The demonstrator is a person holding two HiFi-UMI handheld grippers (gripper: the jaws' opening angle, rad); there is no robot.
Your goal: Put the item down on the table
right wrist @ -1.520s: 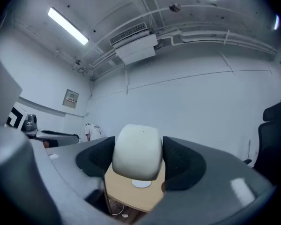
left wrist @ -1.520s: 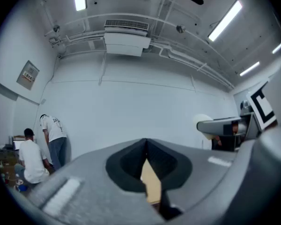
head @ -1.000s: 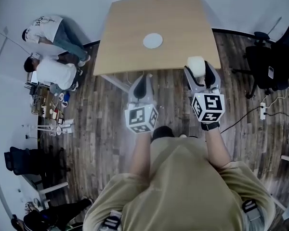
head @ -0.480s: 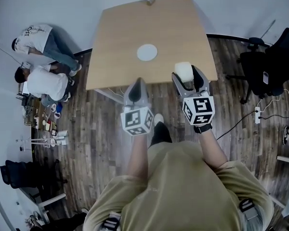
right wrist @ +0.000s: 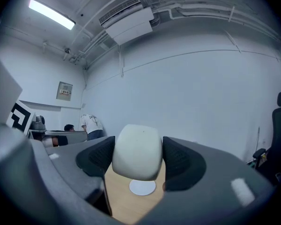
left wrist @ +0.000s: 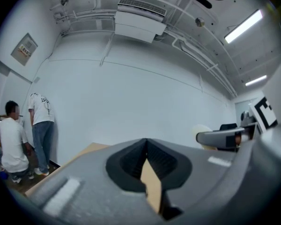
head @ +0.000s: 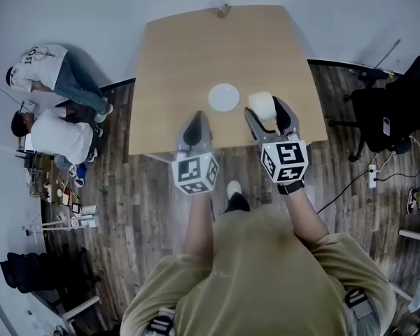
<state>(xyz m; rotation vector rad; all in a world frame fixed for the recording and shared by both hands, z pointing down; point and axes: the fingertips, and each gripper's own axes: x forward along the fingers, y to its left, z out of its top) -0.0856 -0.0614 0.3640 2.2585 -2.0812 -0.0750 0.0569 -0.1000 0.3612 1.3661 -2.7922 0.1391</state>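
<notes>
A pale cream, rounded item [head: 262,106] [right wrist: 136,152] is held above the near right part of the wooden table [head: 189,54]. My right gripper [head: 268,120] [right wrist: 136,159] is shut on it, one jaw on each side. A white round plate [head: 224,97] [right wrist: 141,187] lies on the table, just left of the item. My left gripper [head: 194,131] [left wrist: 146,149] hovers at the table's near edge, left of the right one, shut with nothing in it. In the left gripper view the right gripper [left wrist: 225,137] and the item [left wrist: 202,130] show at the right.
Two people [head: 49,103] [left wrist: 23,139] are busy by the wall at the left, beside a cluttered rack [head: 59,180]. A black office chair [head: 395,110] stands right of the table on the wood floor. A small fitting [head: 222,8] sits at the table's far edge.
Both grippers have moved forward from over the floor to over the table's near edge. The item now hangs over the tabletop, right of the plate.
</notes>
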